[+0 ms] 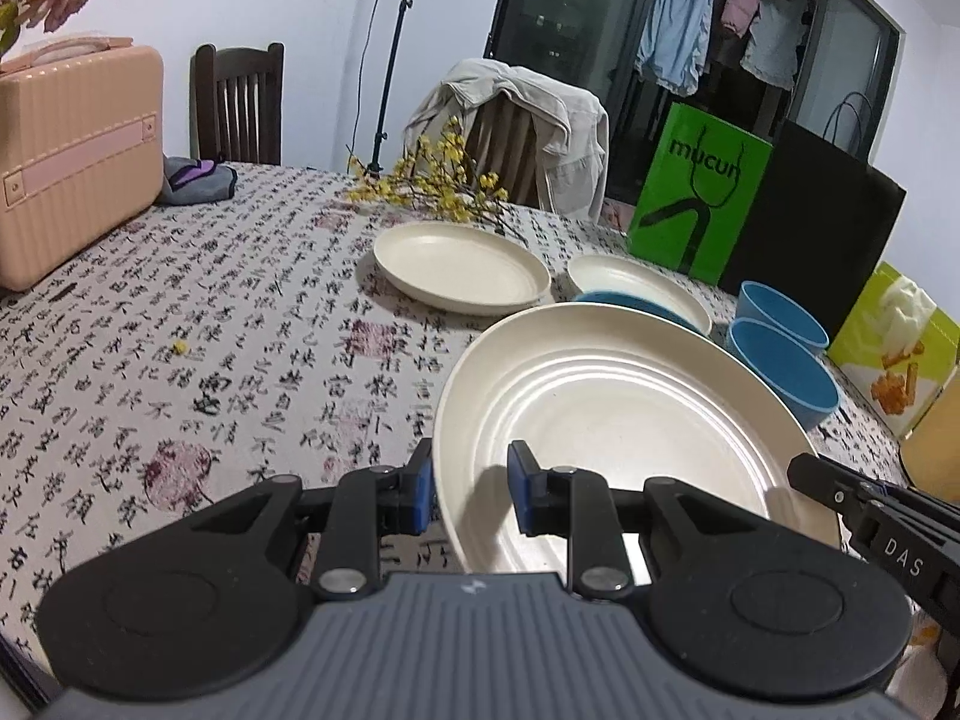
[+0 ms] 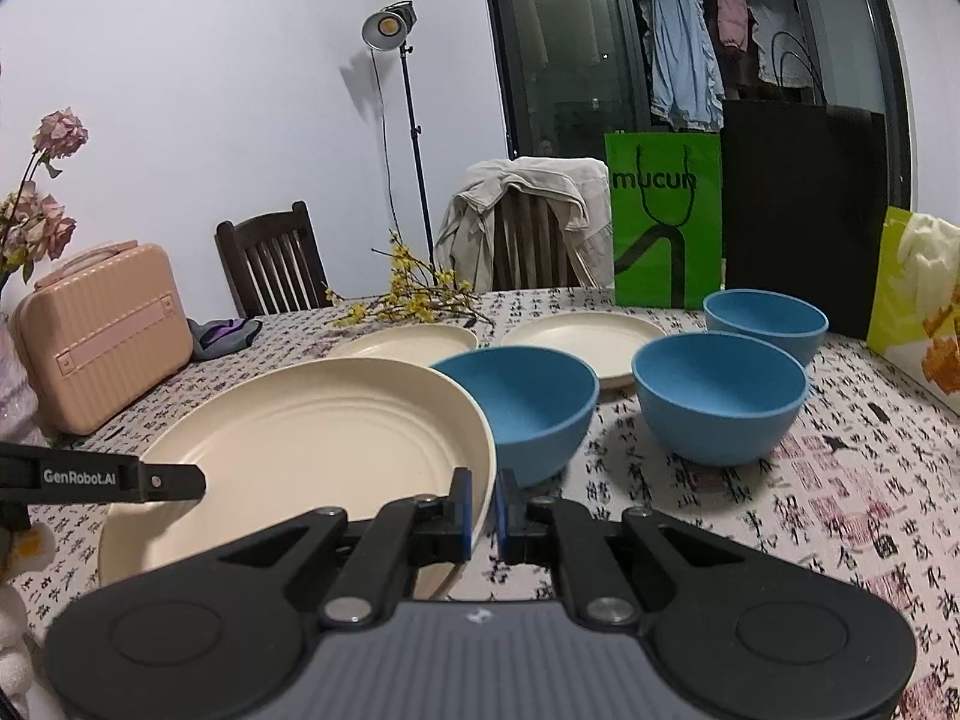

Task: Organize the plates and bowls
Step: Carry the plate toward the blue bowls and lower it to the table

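Note:
A large cream plate [image 1: 612,408] [image 2: 300,444] is carried above the patterned table between both grippers. My left gripper [image 1: 471,489] is shut on its left rim, one pad outside and one inside the dish. My right gripper [image 2: 485,510] is shut on the right rim. Each gripper's tip also shows in the other wrist's view, the right gripper [image 1: 807,471] and the left gripper [image 2: 180,483]. Two smaller cream plates [image 1: 462,267] [image 1: 636,285] lie further back on the table. Three blue bowls [image 2: 516,402] [image 2: 720,396] [image 2: 765,318] stand upright to the right, the nearest just behind the carried plate.
A pink case [image 1: 72,162] sits at the table's left, with a grey cloth [image 1: 198,180] beside it. A yellow flower sprig [image 1: 438,180] lies behind the plates. A green bag [image 2: 666,222], a black bag [image 2: 804,210] and a snack bag [image 2: 918,294] stand at the back right. Chairs line the far edge.

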The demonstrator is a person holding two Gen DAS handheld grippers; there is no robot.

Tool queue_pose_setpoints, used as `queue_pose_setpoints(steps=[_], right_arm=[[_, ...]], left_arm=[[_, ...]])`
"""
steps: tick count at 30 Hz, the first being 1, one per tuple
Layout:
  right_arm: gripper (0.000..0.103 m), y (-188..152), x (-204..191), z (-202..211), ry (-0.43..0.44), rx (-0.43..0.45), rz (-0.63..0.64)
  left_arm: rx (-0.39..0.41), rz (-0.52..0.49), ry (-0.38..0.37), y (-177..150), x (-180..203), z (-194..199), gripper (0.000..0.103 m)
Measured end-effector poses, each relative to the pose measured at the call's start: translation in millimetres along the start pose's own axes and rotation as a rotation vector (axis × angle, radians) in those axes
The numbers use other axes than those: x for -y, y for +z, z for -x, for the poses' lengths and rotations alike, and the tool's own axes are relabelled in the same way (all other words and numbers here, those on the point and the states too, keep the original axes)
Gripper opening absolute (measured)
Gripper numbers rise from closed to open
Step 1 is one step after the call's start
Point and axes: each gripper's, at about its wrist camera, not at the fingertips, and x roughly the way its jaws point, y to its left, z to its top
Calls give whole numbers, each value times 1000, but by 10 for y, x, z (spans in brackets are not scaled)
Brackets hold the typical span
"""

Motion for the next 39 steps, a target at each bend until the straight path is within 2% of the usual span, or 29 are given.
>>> queue_pose_setpoints(steps=[14,33,39], right_arm=[[8,-272,216,25,-15,-43,-46],[8,-511,432,-327,-40,-117,-76],[8,-574,478,-414,-50,-136,-73]], left_arm=[[-73,-31,-22,-309,90,-147,25],[-161,-59,-19,-463,173,-580,25],[-160,-92,-5,-525,217,-670,25]])
